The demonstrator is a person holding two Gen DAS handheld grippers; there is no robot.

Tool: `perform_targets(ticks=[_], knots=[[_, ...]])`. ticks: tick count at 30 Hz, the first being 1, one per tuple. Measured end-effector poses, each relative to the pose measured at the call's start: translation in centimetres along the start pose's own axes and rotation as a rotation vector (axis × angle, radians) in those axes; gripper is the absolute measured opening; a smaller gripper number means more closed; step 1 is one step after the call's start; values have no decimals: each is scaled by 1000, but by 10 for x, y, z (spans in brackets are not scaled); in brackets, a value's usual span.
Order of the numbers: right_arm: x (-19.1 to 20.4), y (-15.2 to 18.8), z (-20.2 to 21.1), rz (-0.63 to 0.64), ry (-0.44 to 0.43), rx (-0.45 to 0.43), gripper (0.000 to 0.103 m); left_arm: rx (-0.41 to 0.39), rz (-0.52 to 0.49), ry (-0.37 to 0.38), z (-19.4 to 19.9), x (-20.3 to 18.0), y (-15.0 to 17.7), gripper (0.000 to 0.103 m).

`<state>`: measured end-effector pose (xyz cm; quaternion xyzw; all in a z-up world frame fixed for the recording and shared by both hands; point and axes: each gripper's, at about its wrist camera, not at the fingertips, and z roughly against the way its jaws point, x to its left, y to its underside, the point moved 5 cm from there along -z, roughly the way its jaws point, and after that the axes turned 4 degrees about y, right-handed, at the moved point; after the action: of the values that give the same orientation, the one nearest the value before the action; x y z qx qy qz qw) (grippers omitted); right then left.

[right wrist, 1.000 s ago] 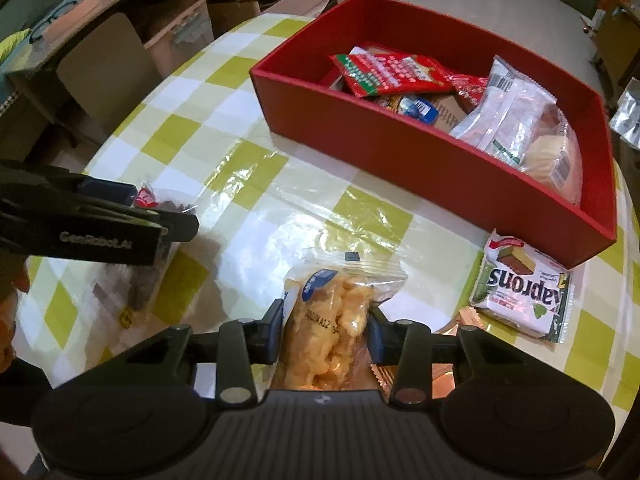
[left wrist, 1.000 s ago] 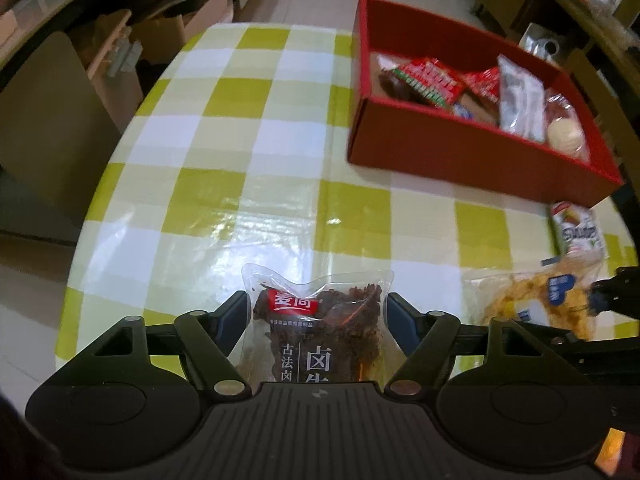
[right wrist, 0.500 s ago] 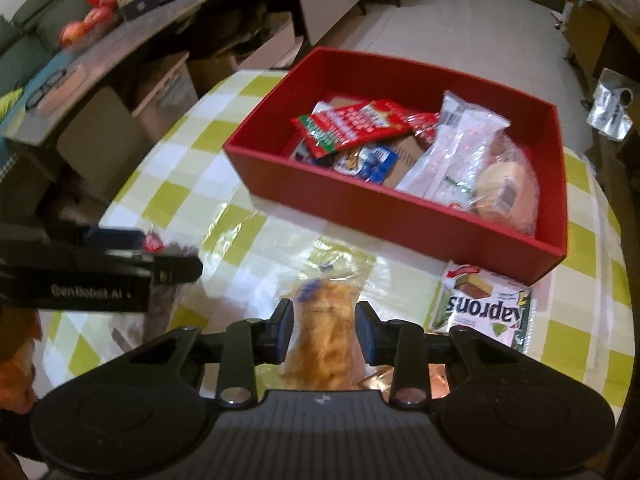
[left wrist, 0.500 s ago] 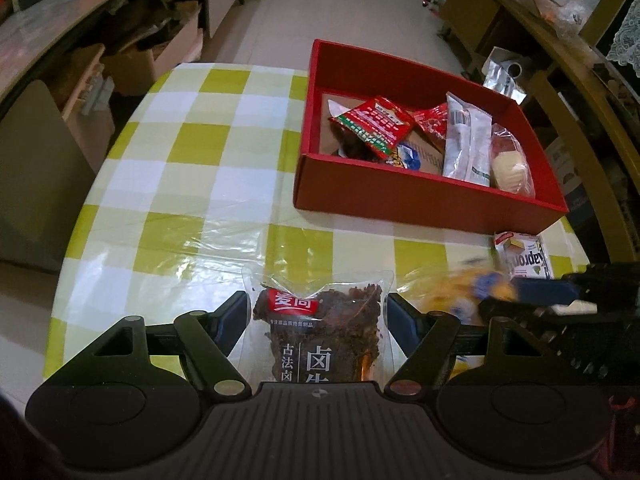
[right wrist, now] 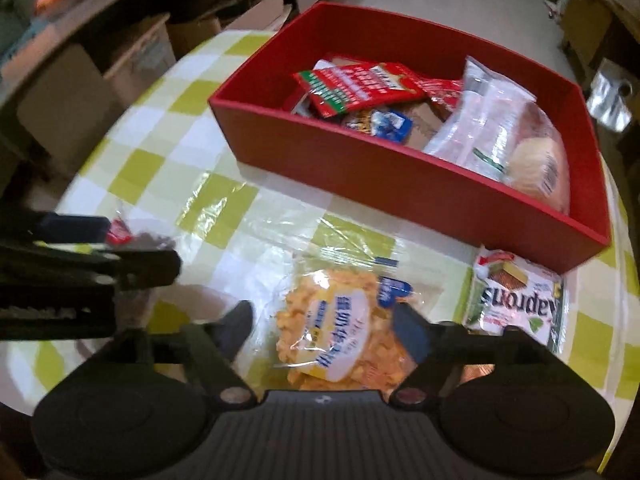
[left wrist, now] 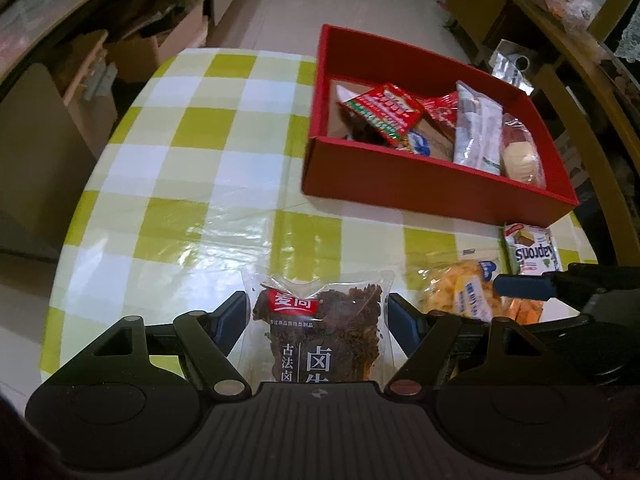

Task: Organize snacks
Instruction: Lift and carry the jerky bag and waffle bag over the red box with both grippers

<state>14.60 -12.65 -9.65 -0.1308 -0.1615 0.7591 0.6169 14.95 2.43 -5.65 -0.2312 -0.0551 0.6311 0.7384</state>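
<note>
A red box (left wrist: 420, 178) (right wrist: 360, 172) holding several snack packets stands on the checked table. My left gripper (left wrist: 318, 312) is shut on a clear packet of dark meat (left wrist: 320, 328), held above the near table edge. My right gripper (right wrist: 326, 320) is open, its jaws wide either side of a yellow snack bag (right wrist: 340, 332) that lies on the table; that bag also shows in the left wrist view (left wrist: 460, 292). A Napron wafer pack (right wrist: 520, 304) (left wrist: 534, 248) lies right of the yellow bag, in front of the box.
The round table has a yellow-and-white checked cloth (left wrist: 200, 152) under clear plastic. An orange wrapper (right wrist: 476, 376) lies under the right gripper. Cardboard boxes (left wrist: 152, 44) and counters surround the table on the left and back.
My right gripper has opened and let go of the yellow snack bag, which now lies on the table. Both grippers have risen; the left still holds the meat packet.
</note>
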Motion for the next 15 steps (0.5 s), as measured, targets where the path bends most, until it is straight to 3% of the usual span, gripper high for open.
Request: perform_targets(ticks=[1,3,6,15], knots=[[3,1,-4,18,17,6,99,4,4,-3,-1,3,1,79],[4,3,-10,38,42,-2,98,20,12,-10,-5,10,4,79],[-10,4,-15,10,65,21,85,37,14,-17,-9,15,8,79],[-32,7,13,-78,-37,11,58,29,-16,29,-6,1,3,79]])
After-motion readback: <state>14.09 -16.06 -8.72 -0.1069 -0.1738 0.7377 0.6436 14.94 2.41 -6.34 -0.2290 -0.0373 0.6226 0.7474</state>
